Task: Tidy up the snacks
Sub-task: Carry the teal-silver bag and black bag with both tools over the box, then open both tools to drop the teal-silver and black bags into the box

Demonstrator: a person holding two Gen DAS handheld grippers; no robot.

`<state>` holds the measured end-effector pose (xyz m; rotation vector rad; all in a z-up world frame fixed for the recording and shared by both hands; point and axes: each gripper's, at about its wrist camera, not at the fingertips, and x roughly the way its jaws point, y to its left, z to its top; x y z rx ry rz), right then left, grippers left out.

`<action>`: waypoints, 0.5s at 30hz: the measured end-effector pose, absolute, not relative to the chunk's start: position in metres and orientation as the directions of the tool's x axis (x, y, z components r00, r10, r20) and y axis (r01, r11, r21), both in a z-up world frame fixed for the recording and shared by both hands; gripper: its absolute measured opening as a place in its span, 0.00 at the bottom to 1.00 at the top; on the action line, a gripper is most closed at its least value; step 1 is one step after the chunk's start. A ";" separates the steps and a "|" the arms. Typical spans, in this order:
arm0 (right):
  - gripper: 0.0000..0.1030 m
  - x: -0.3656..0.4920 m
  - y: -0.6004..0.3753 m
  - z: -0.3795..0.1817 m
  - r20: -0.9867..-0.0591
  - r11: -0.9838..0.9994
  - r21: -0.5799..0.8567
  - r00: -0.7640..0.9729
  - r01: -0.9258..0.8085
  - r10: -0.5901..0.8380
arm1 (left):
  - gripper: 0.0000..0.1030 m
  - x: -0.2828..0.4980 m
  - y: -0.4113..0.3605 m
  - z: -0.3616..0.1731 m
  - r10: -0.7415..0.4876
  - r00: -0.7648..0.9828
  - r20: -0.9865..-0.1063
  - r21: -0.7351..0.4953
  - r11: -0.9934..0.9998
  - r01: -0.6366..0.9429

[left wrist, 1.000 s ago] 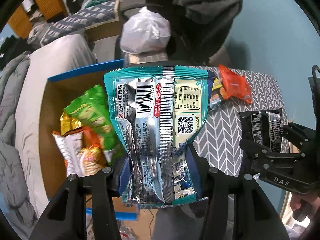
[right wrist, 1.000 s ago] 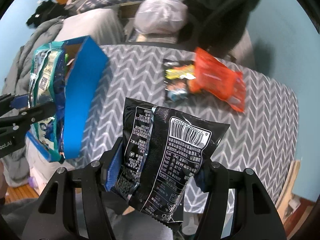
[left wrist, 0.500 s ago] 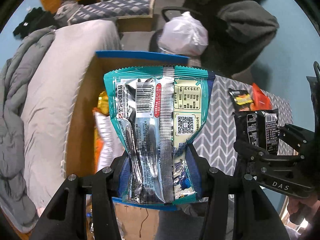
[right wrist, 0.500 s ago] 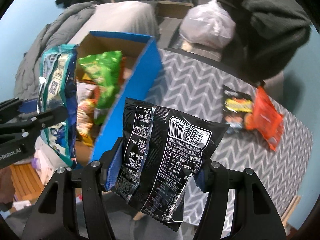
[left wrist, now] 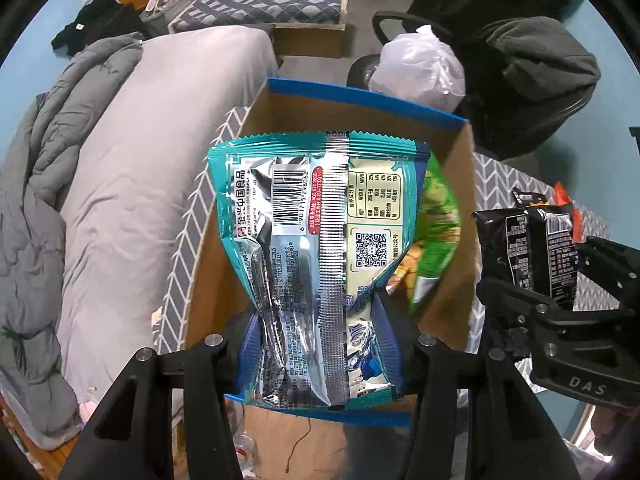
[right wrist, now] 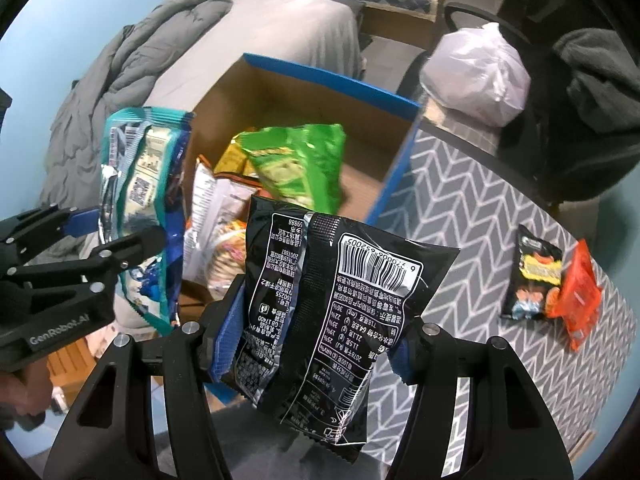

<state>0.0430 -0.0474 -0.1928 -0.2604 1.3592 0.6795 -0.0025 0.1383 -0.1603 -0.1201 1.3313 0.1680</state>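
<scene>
Your left gripper (left wrist: 318, 332) is clamped on the lower part of a teal bag (left wrist: 316, 248), its blue pads pinching the foil in at the waist, and the bag stands upright with its back (barcode and QR code) facing the camera. It hangs above the open box (left wrist: 360, 98), a cardboard one with a blue rim, which sits at the left end of the table (right wrist: 480, 216) with the grey chevron cloth. Your right gripper (right wrist: 316, 344) is closed on a black bag (right wrist: 340, 300), again low on the pack, with the barcode side showing and the top leaning to the right. In the right wrist view the black bag is over the box's near corner, and the teal bag is to its left, over the box's left wall. Inside the box lie a green bag (right wrist: 300, 164), a yellow one under it and a white one toward the left. Out on the cloth, well apart from the box, a small black packet (right wrist: 532, 276) and an orange packet (right wrist: 578, 292) lie touching each other. A grey bed (left wrist: 132, 160) runs beside the table on the left.
</scene>
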 end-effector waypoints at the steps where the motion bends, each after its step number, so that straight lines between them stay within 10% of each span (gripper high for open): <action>1: 0.60 0.043 -0.042 -0.195 -0.954 0.780 0.210 0.051 -0.590 0.296 | 0.51 -0.002 0.141 -0.163 0.056 0.223 -0.973 0.013 0.981 -0.192; 15: 0.61 0.027 0.000 -0.223 -0.955 0.738 0.262 -0.054 -0.622 0.292 | 0.51 -0.005 0.170 -0.193 0.060 0.154 -0.986 0.023 0.973 -0.231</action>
